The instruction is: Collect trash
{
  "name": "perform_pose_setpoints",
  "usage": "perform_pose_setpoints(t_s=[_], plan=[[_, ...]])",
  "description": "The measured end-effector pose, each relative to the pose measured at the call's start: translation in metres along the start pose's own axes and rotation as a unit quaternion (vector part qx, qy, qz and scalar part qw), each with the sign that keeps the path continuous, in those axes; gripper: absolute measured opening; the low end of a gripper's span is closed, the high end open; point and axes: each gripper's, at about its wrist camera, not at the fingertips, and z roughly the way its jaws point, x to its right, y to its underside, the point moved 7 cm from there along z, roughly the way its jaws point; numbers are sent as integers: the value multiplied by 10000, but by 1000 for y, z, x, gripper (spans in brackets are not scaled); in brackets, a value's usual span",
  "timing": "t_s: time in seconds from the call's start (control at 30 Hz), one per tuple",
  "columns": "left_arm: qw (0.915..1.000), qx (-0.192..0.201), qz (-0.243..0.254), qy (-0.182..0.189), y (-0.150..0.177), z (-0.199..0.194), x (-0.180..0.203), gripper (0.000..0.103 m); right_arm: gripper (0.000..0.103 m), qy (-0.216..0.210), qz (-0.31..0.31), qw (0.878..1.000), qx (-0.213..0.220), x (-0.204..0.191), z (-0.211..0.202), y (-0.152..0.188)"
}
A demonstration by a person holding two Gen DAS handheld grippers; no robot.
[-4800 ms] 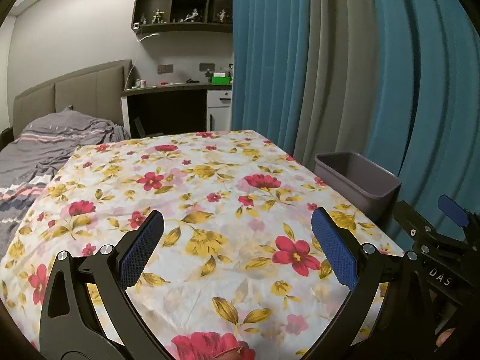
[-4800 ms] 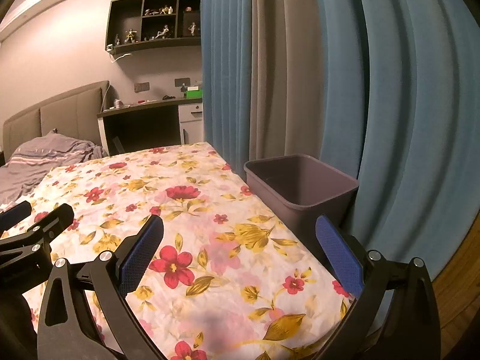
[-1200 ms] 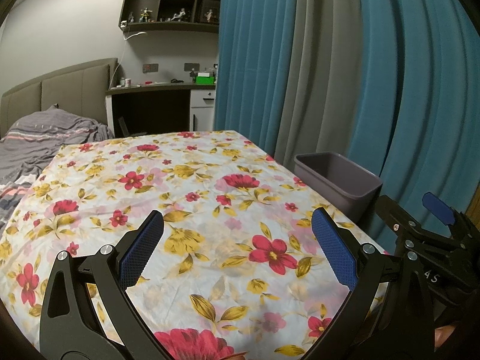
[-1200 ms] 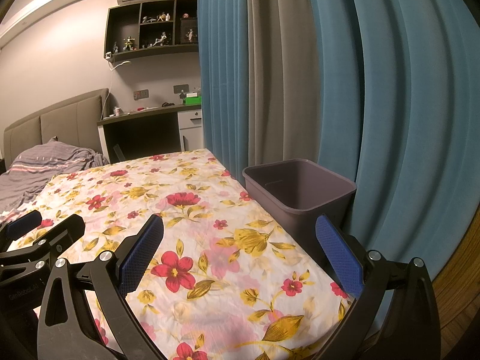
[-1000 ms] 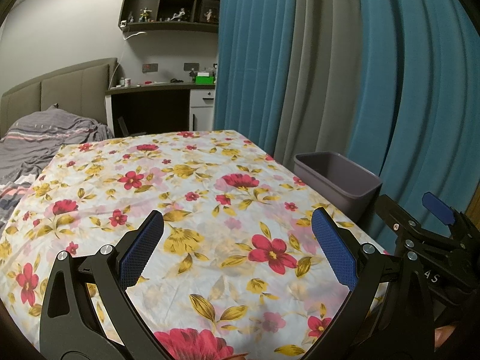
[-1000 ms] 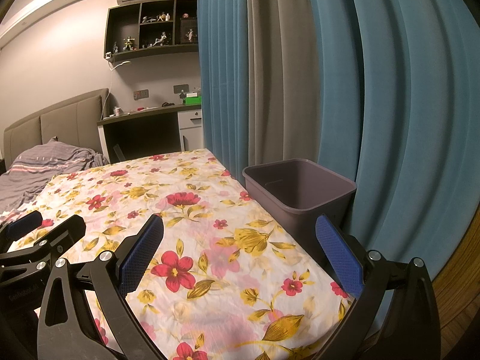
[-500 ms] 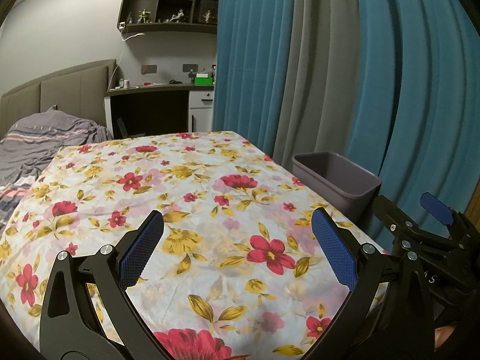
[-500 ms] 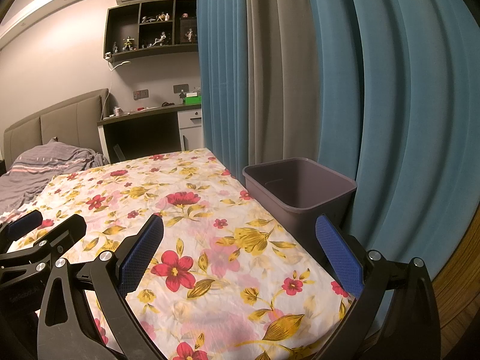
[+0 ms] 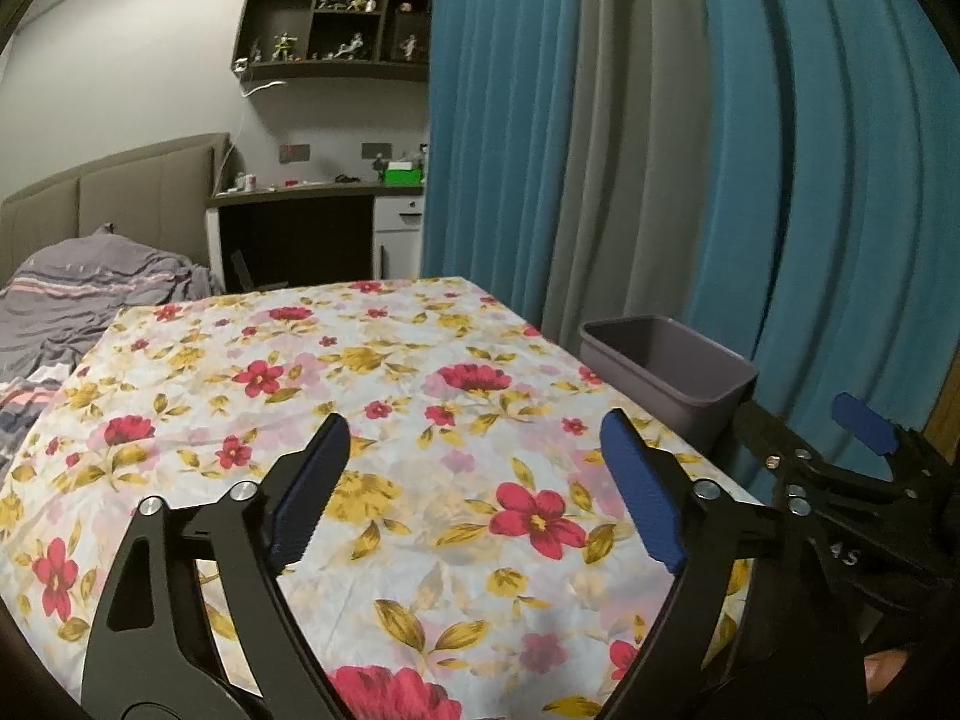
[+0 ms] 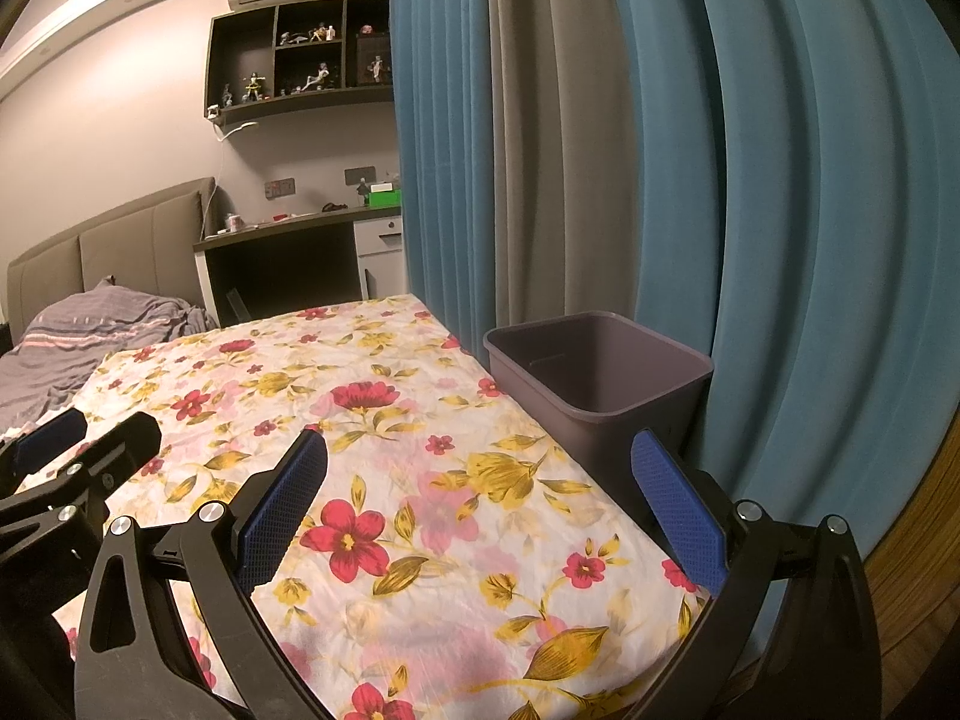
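Observation:
A grey-purple trash bin (image 10: 600, 378) stands open on the floor against the right side of a table covered with a floral cloth (image 10: 384, 420); it also shows in the left wrist view (image 9: 666, 366). My left gripper (image 9: 474, 480) is open and empty above the near part of the cloth. My right gripper (image 10: 480, 492) is open and empty over the cloth's right near corner, just short of the bin. No trash shows on the cloth in either view.
Blue and grey curtains (image 10: 600, 150) hang right behind the bin. A bed with a grey blanket (image 9: 78, 300) lies to the left. A desk (image 9: 300, 222) and wall shelf (image 9: 336, 36) stand at the far wall. Each gripper shows at the edge of the other's view.
Both grippers have barely moved in the last second; compared with about five seconds ago both views have drifted slightly. Both stay open and empty.

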Motion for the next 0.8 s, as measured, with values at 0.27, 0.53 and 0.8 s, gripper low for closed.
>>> perform_pose_setpoints(t_s=[0.27, 0.53, 0.8], plan=[[9999, -27, 72, 117, 1, -1, 7, 80, 97, 21, 19, 10000, 2, -1, 0, -3], [9999, -35, 84, 107, 1, 0, 8, 80, 97, 21, 20, 10000, 1, -1, -1, -3], [9999, -20, 87, 104, 2, -1, 6, 80, 97, 15, 25, 10000, 1, -2, -1, -3]])
